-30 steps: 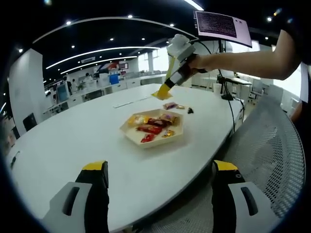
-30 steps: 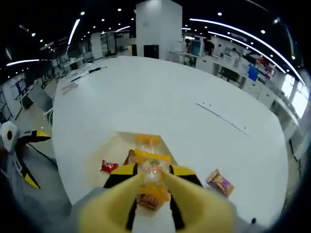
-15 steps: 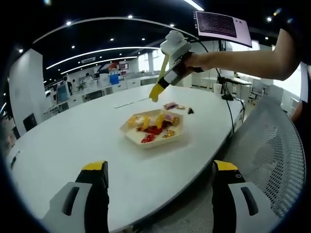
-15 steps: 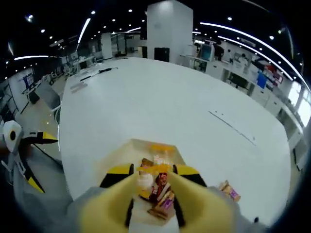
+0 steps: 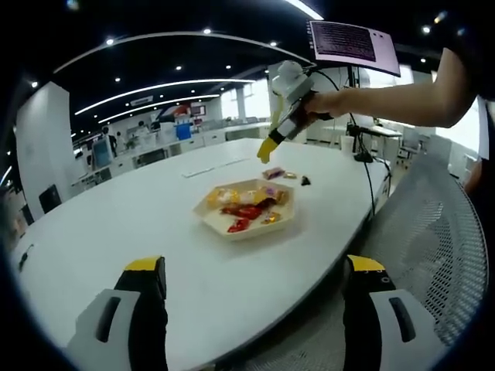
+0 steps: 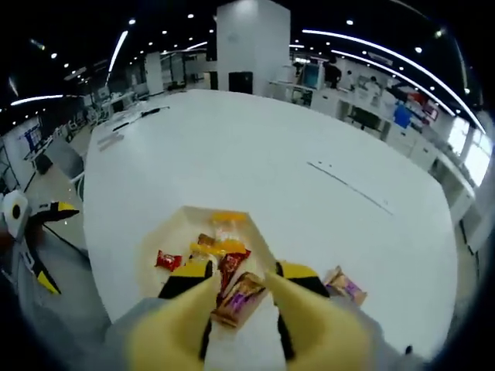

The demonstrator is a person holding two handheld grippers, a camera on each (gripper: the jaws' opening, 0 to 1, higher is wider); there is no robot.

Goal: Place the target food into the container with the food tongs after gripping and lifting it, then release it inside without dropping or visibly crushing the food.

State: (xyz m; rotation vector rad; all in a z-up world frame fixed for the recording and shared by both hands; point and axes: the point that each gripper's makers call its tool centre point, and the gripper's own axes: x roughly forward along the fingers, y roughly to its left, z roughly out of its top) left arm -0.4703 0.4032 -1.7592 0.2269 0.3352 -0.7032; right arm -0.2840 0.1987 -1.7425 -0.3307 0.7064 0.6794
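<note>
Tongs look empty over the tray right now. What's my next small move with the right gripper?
Probably swing the right gripper toward the wrapped snack lying on the table beside the tray. The yellow tongs are open and hold nothing, and that snack sits outside the tray.

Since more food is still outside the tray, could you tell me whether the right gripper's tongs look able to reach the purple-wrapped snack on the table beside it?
Probably yes: the purple-wrapped snack lies alone on the bare table, just beside the tongs, which look empty and open, with nothing between them.
</note>
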